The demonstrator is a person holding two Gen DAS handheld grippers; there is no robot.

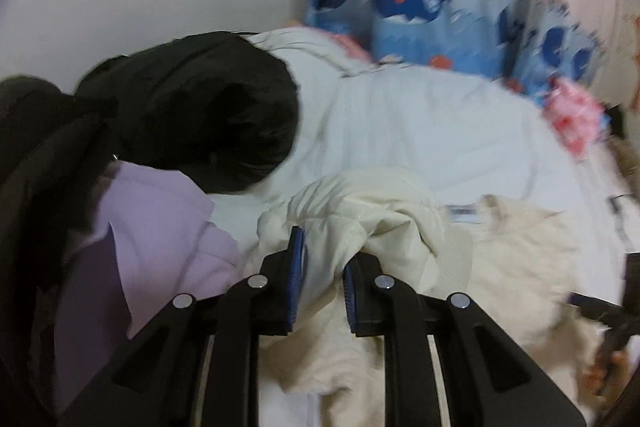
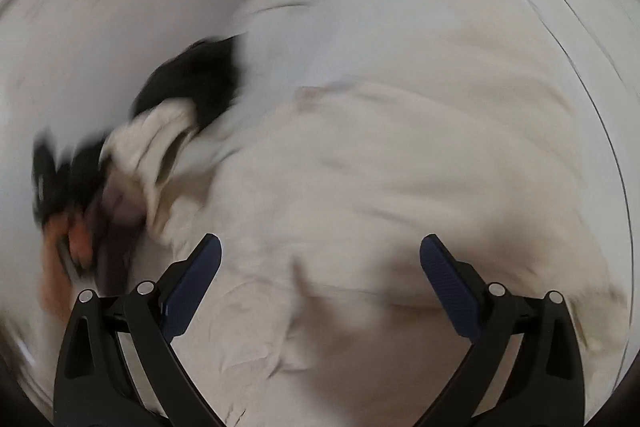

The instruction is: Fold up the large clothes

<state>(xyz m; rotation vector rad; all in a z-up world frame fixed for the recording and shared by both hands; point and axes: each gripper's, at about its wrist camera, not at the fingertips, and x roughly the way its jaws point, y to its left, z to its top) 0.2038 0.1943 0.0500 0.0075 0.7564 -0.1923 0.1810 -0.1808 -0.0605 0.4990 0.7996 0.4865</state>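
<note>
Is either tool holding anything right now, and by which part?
The left tool is shut on a bunched fold at the edge of the cream garment. The right tool is open over the cloth, holding nothing.

A cream padded jacket lies crumpled on the white bed, one fold bunched upward.

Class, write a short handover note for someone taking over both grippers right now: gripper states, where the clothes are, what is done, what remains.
Left gripper: shut on a bunch of the cream garment.
Right gripper: open, holding nothing, above the cream garment.
The cream garment lies crumpled on the white bedding. The black garment and the lilac garment are heaped to the left.
Done: one grip taken. No fold visible.
Left: spread out and fold the cream garment, then the others.
</note>
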